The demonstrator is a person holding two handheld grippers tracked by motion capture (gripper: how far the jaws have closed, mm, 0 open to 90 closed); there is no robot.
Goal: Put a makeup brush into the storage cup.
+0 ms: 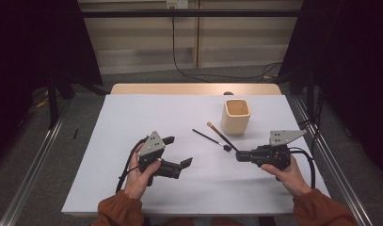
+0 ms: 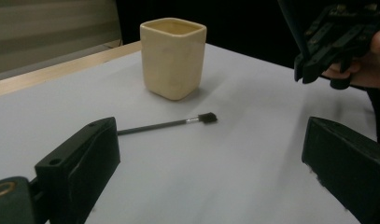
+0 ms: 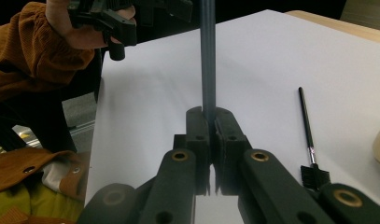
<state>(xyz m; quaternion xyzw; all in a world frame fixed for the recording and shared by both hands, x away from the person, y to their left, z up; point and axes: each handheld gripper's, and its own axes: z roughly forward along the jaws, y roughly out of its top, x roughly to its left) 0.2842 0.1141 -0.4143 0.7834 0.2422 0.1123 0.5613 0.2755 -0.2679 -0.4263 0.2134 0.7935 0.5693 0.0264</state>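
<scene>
Our right gripper (image 1: 237, 156) has its jaws clenched on the long brush (image 1: 222, 135), pinched near its lower end so the tan tip angles up toward the cream cup (image 1: 236, 116), ready to drop in, we reckon. Our left gripper (image 1: 179, 151) hangs with jaws spread wide, gripping nothing. The small black brush (image 2: 166, 124) lies flat on the desk (image 1: 132, 122), just before the cup.
</scene>
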